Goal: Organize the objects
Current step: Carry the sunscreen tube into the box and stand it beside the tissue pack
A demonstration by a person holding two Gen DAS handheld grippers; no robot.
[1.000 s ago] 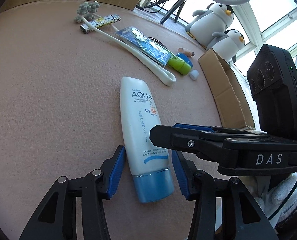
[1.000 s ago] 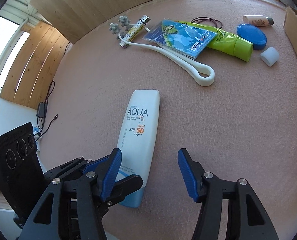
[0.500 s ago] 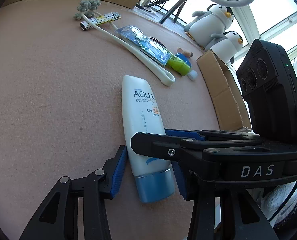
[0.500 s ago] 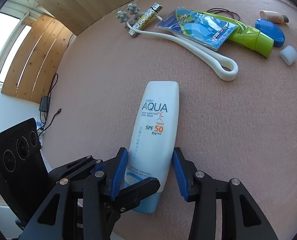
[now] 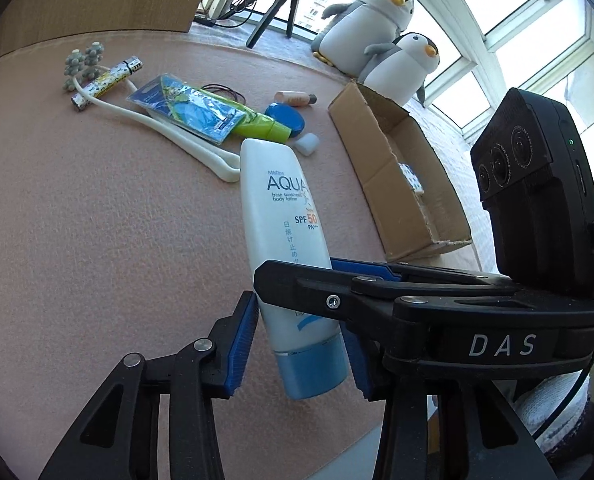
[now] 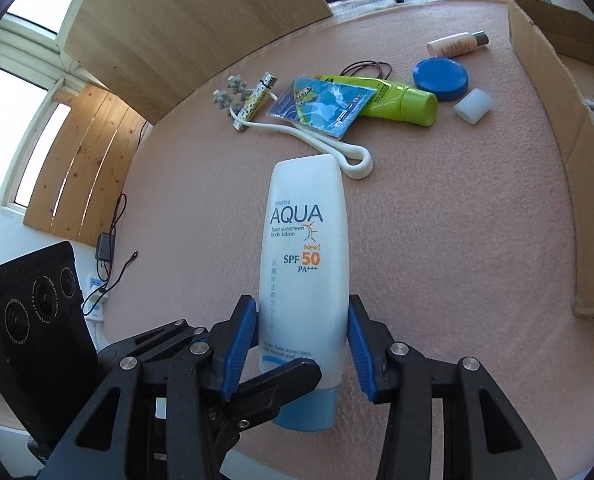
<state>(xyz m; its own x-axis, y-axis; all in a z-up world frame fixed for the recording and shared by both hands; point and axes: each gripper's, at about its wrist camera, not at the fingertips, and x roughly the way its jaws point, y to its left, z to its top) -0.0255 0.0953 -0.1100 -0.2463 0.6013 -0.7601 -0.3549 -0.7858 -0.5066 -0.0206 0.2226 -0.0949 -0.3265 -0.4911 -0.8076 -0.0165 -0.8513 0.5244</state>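
Overhead, bright windows [image 5: 509, 12] ring a pink felt-like tabletop [image 5: 97, 220]. Both grippers clamp the white sunscreen tube [image 6: 303, 264] near its blue cap: right gripper [image 6: 302, 354] pads press its sides, and left gripper [image 5: 299, 344] pads do the same. The tube's far end points toward 12 o'clock. A cardboard box [image 5: 397, 176] lies at 2 o'clock, toiletries clutter 11 o'clock, and wooden panels [image 6: 185, 28] stand behind
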